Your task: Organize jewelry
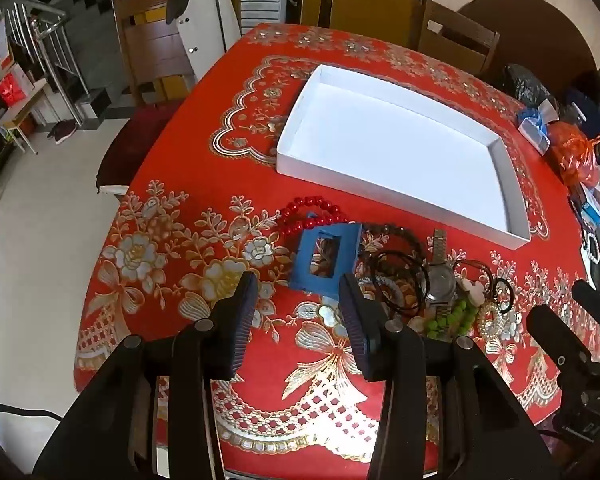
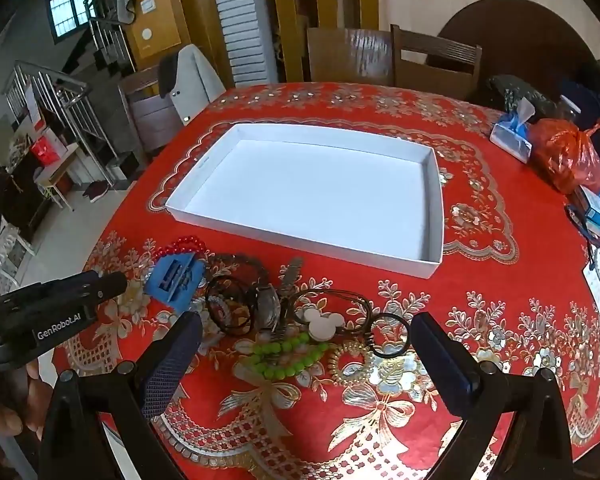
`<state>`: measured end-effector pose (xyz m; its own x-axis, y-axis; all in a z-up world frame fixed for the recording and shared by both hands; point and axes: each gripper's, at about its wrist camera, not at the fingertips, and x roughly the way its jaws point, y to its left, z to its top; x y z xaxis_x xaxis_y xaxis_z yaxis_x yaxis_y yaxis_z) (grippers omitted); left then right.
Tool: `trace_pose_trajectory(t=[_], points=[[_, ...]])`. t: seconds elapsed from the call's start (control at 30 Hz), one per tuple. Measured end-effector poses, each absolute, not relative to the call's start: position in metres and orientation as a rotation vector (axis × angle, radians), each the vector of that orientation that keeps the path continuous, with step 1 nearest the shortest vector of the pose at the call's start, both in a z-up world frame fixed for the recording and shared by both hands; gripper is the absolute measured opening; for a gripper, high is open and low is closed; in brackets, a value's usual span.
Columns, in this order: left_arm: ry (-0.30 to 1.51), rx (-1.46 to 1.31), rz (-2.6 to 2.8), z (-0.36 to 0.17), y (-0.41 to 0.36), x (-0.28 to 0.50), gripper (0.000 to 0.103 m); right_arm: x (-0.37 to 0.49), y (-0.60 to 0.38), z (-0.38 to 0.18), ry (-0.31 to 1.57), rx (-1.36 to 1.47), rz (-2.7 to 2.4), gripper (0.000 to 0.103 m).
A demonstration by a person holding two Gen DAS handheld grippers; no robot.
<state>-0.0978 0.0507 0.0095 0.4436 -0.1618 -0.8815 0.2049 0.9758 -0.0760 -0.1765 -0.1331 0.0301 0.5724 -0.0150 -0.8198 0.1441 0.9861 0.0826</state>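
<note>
Both grippers, left [image 1: 298, 304] and right [image 2: 306, 344], hang spread and empty; I see the green beads [image 2: 286, 354] nearest the right, just ahead

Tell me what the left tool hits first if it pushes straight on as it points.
Probably the blue frame, lying just beyond the open left tool, though bare tablecloth may come first.

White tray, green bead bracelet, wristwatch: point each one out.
White tray [image 2: 300, 184], right wrist view, on its bare floor.
Green bead bracelet [image 2: 278, 354], right wrist view, on the beads at the middle of the strand.
Wristwatch [image 1: 440, 280], left wrist view, on the round face.
</note>
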Motion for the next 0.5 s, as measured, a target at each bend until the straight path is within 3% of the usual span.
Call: trace_pose_trajectory(t=[0.5], points=[[1.112, 0.038, -0.212, 0.0045, 0.051, -0.0949, 0.041, -0.1725, -0.1379, 0.0267, 0.973, 0.181, -0.08, 0.103]])
